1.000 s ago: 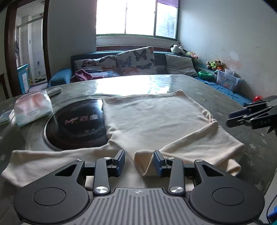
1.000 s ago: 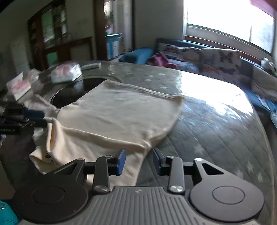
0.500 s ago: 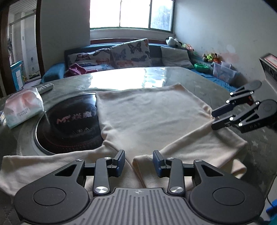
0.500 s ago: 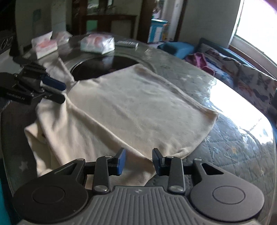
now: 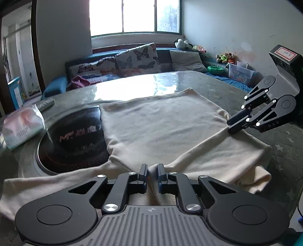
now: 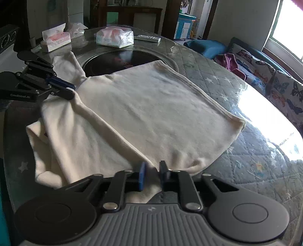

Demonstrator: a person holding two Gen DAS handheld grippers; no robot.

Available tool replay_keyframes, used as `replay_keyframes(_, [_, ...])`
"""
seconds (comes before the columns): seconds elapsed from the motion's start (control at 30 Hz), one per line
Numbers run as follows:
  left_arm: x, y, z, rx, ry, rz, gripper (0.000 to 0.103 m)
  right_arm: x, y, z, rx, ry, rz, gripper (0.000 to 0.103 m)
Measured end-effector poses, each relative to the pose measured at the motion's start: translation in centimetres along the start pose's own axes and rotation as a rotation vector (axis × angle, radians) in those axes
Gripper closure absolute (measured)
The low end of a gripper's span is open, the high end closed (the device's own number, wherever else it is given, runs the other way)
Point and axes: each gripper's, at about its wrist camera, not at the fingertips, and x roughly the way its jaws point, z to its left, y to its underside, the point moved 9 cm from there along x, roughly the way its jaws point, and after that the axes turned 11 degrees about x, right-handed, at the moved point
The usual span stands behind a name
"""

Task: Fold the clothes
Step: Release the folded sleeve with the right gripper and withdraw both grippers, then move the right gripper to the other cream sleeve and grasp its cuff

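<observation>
A large round bench (image 5: 198,83) with a quilted grey cover under glossy film fills both views. A cream shirt (image 5: 161,128) lies spread on it, one edge overlapping a black round cooktop (image 5: 75,136) set into the middle; a sleeve (image 6: 66,64) trails past the cooktop rim. Behind the bench runs a blue sofa (image 5: 56,85) with butterfly-print cushions (image 5: 140,58) and a grey cushion (image 5: 186,60), under a bright window (image 5: 134,16). Beyond the cooktop sit two soft tissue packs (image 6: 114,37) (image 6: 55,38) and a remote (image 6: 147,38).

The left gripper (image 5: 152,171) has its fingers closing on a raised fold of shirt at the near edge, the cloth pinched between them. The right gripper (image 6: 152,171) is pressed shut on the shirt's side seam.

The cooktop carries reddish lettering, its characters too blurred to read. The left gripper's side reads "GenRobot.AI" in the right wrist view; the right gripper shows "DAS". Print on the tissue packs is too small to read.
</observation>
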Motion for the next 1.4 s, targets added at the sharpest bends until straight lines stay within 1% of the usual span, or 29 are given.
replay_keyframes(0.13, [-0.9, -1.6, 0.1, 0.012, -0.012, -0.057, 0.095, -0.9, 0.0, -0.2, 0.024, 0.037, -0.037, 0.099])
replay_keyframes(0.23, [-0.5, -2.5, 0.5, 0.011, -0.021, -0.076, 0.095, -2.1, 0.0, -1.1, 0.072, 0.060, -0.071, 0.099])
replay_keyframes(0.3, [0.5, -2.7, 0.7, 0.004, -0.015, -0.071, 0.095, -2.4, 0.1, -1.7, 0.102, 0.069, -0.084, 0.099])
replay_keyframes(0.37, [1.8, -2.4, 0.9, -0.008, -0.012, -0.043, 0.094, -2.1, 0.4, -2.0, 0.126, 0.075, -0.087, 0.099])
replay_keyframes(0.4, [2.5, -2.2, 0.9, -0.014, -0.011, -0.028, 0.089, -1.8, 0.6, -2.0, 0.134, 0.074, -0.080, 0.098])
replay_keyframes(0.43, [2.9, -2.0, 1.1, -0.019, -0.018, -0.014, 0.089, -1.5, 0.7, -2.1, 0.143, 0.076, -0.075, 0.098])
replay_keyframes(0.47, [3.2, -1.8, 1.3, -0.025, -0.025, 0.000, 0.089, -1.4, 0.8, -2.2, 0.153, 0.081, -0.081, 0.095])
replay_keyframes(0.5, [3.5, -1.5, 1.5, -0.030, -0.033, 0.013, 0.089, -1.5, 0.7, -2.2, 0.162, 0.085, -0.093, 0.094])
replay_keyframes(0.63, [2.1, -1.5, 1.9, -0.056, -0.062, 0.003, 0.089, -3.0, 0.5, -1.8, 0.184, 0.092, -0.144, 0.094])
replay_keyframes(0.7, [1.3, -1.6, 1.3, -0.053, -0.041, -0.016, 0.089, -4.0, 0.6, -1.1, 0.187, 0.081, -0.160, 0.094])
replay_keyframes(0.8, [0.5, -1.5, -0.4, -0.033, 0.007, -0.035, 0.089, -4.8, 1.5, 1.0, 0.189, 0.036, -0.164, 0.094])
replay_keyframes(0.9, [0.6, -0.8, -1.8, -0.022, 0.048, -0.020, 0.089, -4.2, 2.9, 2.2, 0.203, 0.024, -0.137, 0.094])
replay_keyframes(1.0, [1.2, 0.3, -2.0, -0.032, 0.052, 0.014, 0.089, -3.8, 3.8, 2.7, 0.213, 0.031, -0.116, 0.094])
replay_keyframes(1.07, [0.9, 0.5, -2.0, -0.036, 0.054, 0.011, 0.089, -3.8, 4.1, 2.8, 0.213, 0.042, -0.108, 0.093])
replay_keyframes(1.2, [0.3, 0.1, -1.6, -0.047, 0.048, -0.003, 0.089, -4.4, 2.3, 2.2, 0.203, 0.077, -0.148, 0.093])
replay_keyframes(1.33, [0.7, -1.6, -1.5, -0.063, 0.054, -0.048, 0.089, -2.9, 0.9, 1.2, 0.244, 0.070, -0.167, 0.093])
replay_keyframes(1.4, [1.8, -2.0, -1.3, -0.073, 0.051, -0.037, 0.088, -1.6, 0.8, 0.7, 0.262, 0.078, -0.156, 0.093])
